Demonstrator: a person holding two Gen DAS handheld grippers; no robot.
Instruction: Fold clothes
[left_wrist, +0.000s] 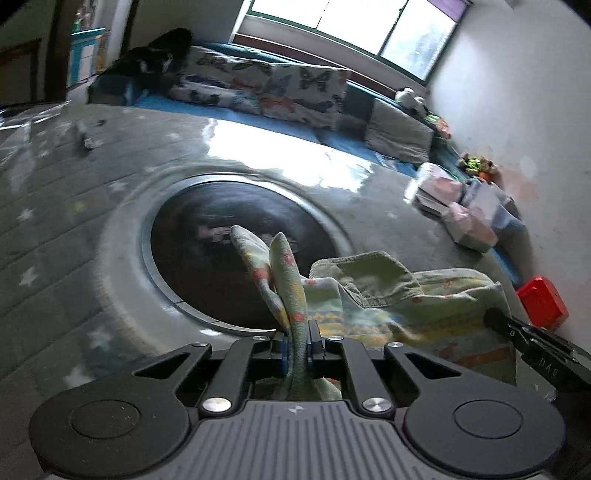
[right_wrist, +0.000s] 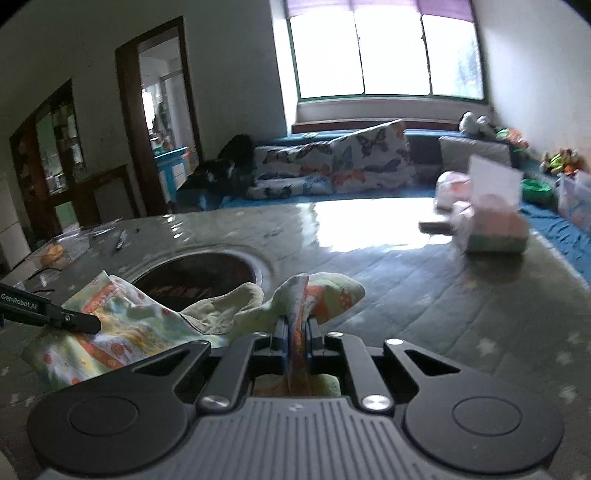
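A small pale green garment with orange and yellow print (left_wrist: 373, 291) hangs between both grippers over the table. My left gripper (left_wrist: 296, 341) is shut on one edge of it, the cloth bunched up between the jaws. My right gripper (right_wrist: 296, 338) is shut on another edge of the same garment (right_wrist: 147, 325). The right gripper's black finger shows at the right of the left wrist view (left_wrist: 517, 332). The left gripper's finger shows at the left of the right wrist view (right_wrist: 70, 319).
The grey table (right_wrist: 424, 295) has star print under a glossy cover and a round dark inset (left_wrist: 236, 251) in its middle. Tissue packs and boxes (right_wrist: 487, 221) stand at the right. A red box (left_wrist: 541, 301) lies by the wall. Butterfly cushions (right_wrist: 351, 162) line the bench behind.
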